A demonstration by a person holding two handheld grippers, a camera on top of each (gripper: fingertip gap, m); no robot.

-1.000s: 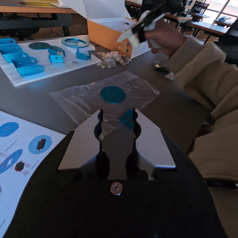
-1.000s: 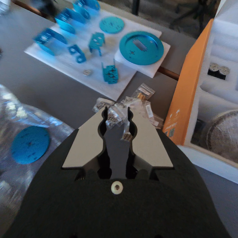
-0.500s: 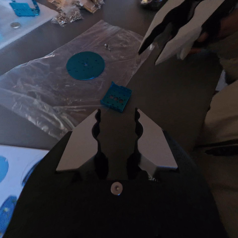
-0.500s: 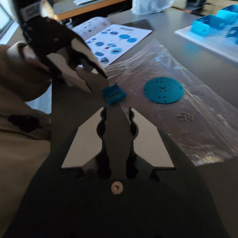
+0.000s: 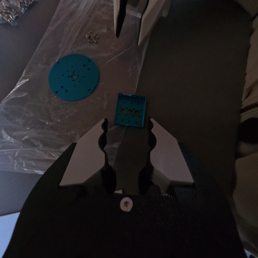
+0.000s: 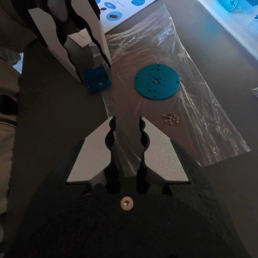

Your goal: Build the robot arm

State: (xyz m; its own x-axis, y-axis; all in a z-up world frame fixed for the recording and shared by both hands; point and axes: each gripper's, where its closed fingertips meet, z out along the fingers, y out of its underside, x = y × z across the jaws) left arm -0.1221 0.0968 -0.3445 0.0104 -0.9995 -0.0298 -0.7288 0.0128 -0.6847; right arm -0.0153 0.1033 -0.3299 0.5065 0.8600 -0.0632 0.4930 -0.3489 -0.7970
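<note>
The bracket is a small blue square plate with upturned sides and three round holes in a row. It lies flat on the edge of the plastic sheet, partly over the bare tabletop.

The left gripper is nearest to it. Its jaws stand apart and hold nothing, and the gap is a little wider than the bracket. In the right wrist view the fingertips come down on either side of the bracket (whether they touch it cannot be told).

The right gripper also has its jaws apart and is empty. It hangs over the near edge of the sheet, well apart from the bracket and pointing toward it.

Also on the sheet:
- A blue disc with many small holes lies flat, near the bracket but apart from it.
- A cluster of screws and nuts lies just beside the right gripper's tips.

The tabletop beside the bracket, toward the person's sleeve, is bare and dark. A printed sheet lies beyond the left gripper. Small bags of hardware sit past the sheet's far corner.
</note>
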